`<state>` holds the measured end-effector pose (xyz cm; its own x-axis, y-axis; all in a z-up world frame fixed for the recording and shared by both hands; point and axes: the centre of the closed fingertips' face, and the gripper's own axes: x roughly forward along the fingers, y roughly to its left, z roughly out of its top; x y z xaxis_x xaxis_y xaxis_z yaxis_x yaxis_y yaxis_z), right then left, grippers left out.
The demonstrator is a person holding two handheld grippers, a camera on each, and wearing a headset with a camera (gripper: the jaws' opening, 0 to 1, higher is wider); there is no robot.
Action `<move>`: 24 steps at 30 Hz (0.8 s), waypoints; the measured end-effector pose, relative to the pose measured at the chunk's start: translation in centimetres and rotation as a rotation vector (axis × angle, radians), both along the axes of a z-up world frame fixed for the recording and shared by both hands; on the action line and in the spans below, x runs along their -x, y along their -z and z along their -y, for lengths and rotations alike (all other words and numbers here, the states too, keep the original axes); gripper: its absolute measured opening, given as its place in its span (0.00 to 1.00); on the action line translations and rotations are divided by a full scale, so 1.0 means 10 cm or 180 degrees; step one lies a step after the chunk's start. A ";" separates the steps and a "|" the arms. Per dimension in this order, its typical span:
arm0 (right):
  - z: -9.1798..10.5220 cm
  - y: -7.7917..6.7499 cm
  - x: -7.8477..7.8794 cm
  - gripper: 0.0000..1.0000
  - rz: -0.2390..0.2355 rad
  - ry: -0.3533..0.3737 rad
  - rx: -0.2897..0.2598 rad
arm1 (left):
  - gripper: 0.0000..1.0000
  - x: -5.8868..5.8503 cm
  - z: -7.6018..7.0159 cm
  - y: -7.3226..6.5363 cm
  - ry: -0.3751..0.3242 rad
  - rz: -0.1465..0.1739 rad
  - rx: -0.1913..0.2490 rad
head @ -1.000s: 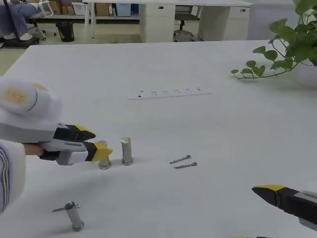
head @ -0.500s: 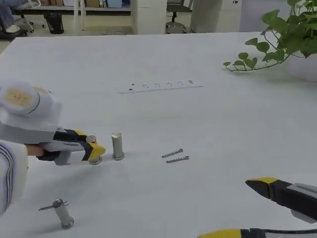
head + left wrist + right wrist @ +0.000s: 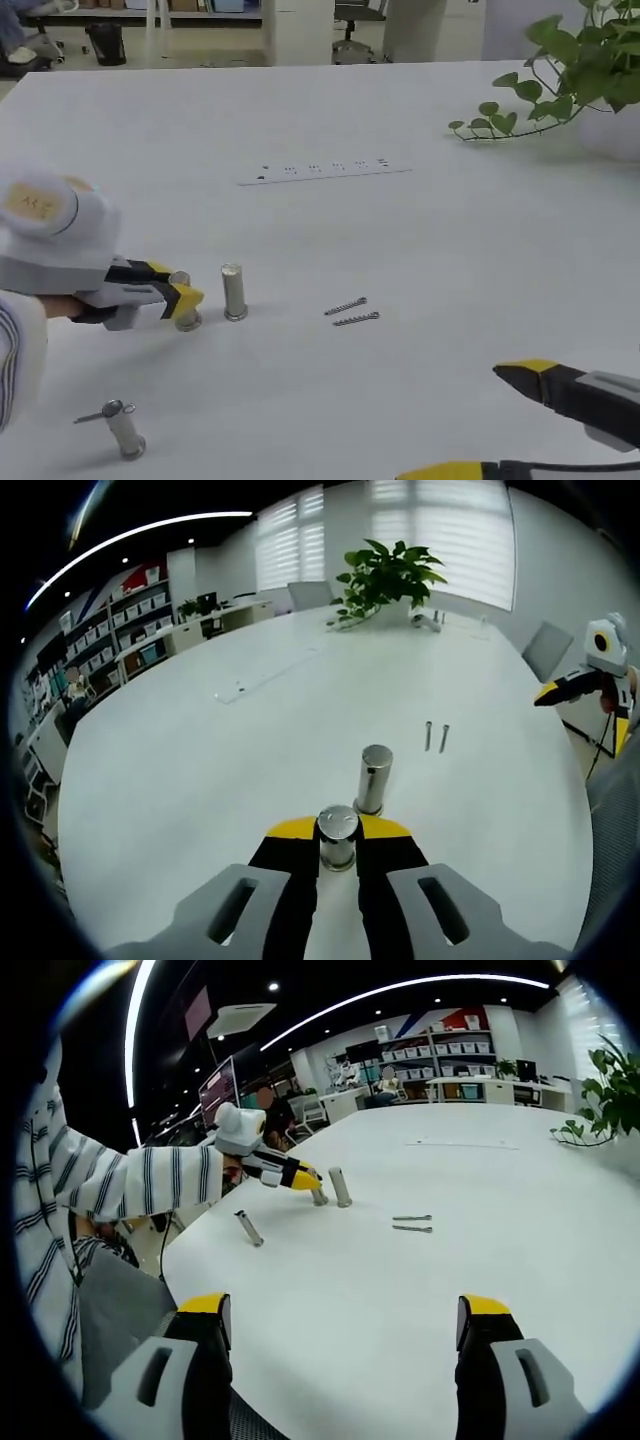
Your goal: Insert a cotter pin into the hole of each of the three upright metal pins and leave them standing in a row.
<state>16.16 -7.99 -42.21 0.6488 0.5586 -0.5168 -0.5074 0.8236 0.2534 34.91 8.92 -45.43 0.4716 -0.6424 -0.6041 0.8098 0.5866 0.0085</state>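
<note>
A person's left hand-held gripper [image 3: 190, 298] was clenched on an upright metal pin [image 3: 180, 282] on the white counter [image 3: 420, 240]. In the left gripper view the two yellow-tipped jaws pressed against either side of the pin's shaft. A second upright pin [image 3: 233, 292] stood just beside it on the right, apart from the jaws.

Two loose cotter pins [image 3: 347, 306] lay side by side farther right, beyond the second upright pin and well apart from the held one. Their long axes ran nearly parallel, roughly along the line from the upright pins toward the right hand-held gripper [image 3: 520, 378].

That gripper hovered released near the person, its jaws spread wide and holding nothing. In its own view the cotter pins lay ahead of it across bare counter. With the left tool occupied, the right looked the likelier one to fetch a cotter pin, probably by closing across its thin shaft.

A third metal pin [image 3: 126, 430] lay tipped on its side nearest the person, with an inserted cotter pin [image 3: 96, 416] apparently already through its upper end. The holes in the two upright pins were too small to make out.
</note>
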 end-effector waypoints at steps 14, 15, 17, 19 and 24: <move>0.00 -0.05 -0.02 0.91 0.0003 0.0015 -0.0098 | 0.09 0.31 0.10 -0.40 0.0556 0.0296 0.0014; 0.01 -0.04 -0.02 0.91 0.0011 0.0031 -0.0085 | 0.09 0.33 0.13 -0.46 0.0546 0.0309 0.0087; 0.02 -0.04 -0.03 0.91 0.0010 0.0040 -0.0076 | 0.09 0.38 0.17 -0.58 0.0538 0.0313 0.0260; 0.02 -0.05 -0.03 0.91 0.0015 0.0042 -0.0081 | 0.09 0.43 0.20 -0.66 0.0574 0.0336 0.0306; 0.01 -0.08 -0.02 0.91 0.0033 0.0026 -0.0079 | 0.09 0.63 0.30 -0.83 0.0679 0.0342 0.0468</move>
